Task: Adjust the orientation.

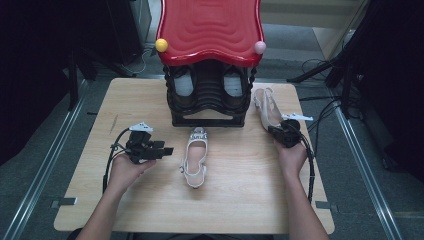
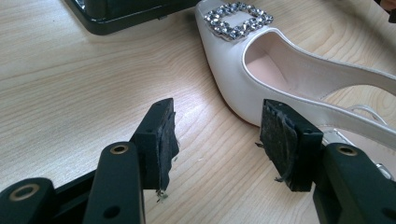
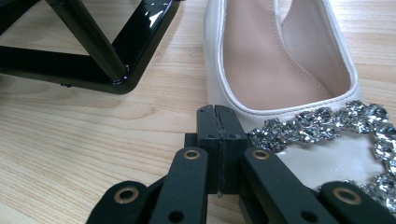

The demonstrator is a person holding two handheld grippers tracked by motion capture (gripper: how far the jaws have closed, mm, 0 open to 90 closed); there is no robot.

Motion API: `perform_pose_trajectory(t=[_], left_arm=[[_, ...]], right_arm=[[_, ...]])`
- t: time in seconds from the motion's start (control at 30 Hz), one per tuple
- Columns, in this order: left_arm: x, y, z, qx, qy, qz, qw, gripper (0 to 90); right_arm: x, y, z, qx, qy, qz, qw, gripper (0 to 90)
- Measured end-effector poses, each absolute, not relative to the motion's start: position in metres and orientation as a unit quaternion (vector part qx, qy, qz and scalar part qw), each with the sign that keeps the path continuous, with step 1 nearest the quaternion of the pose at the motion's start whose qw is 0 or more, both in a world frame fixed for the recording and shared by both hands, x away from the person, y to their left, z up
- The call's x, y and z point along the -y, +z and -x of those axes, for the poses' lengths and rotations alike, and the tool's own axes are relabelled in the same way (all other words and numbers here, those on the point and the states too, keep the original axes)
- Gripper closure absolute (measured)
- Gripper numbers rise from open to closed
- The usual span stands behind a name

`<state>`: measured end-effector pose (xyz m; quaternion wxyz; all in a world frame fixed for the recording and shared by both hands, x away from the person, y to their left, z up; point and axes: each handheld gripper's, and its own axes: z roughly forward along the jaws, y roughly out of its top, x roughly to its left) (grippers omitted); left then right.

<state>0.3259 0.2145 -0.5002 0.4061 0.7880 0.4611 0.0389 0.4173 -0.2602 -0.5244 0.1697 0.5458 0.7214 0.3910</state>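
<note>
On the pale wooden surface, before a black shoe rack with a red wavy top, lie two cream slingback shoes with jewelled buckles. The left tongs gape wide and empty just beside the middle shoe. The right tongs are pressed fully together, holding nothing, at the buckle end of the other shoe.
</note>
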Motion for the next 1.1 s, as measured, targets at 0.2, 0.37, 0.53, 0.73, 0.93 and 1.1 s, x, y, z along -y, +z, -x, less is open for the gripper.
perform_pose_trajectory(t=[0.2,0.37,0.53,0.73,0.93,1.1], left_arm=[[-0.216,-0.500,-0.324,-0.460,0.042,-0.788,0.407,45.6],[-0.218,-0.500,-0.322,-0.463,0.042,-0.786,0.408,45.6],[-0.218,-0.500,-0.322,-0.463,0.043,-0.786,0.408,45.6],[-0.218,-0.501,-0.322,-0.461,0.045,-0.787,0.407,45.6],[-0.218,-0.501,-0.322,-0.461,0.043,-0.787,0.407,45.6],[-0.218,-0.501,-0.321,-0.461,0.043,-0.788,0.406,45.6]], right_arm=[[0.264,-0.524,-0.418,-0.718,0.393,-0.549,0.168,90.0],[0.266,-0.524,-0.419,-0.716,0.389,-0.553,0.172,90.0],[0.270,-0.525,-0.420,-0.712,0.389,-0.559,0.170,90.0],[0.277,-0.525,-0.420,-0.710,0.384,-0.563,0.178,90.0],[0.285,-0.524,-0.420,-0.701,0.381,-0.574,0.185,90.0],[0.294,-0.524,-0.420,-0.691,0.382,-0.586,0.183,90.0]])
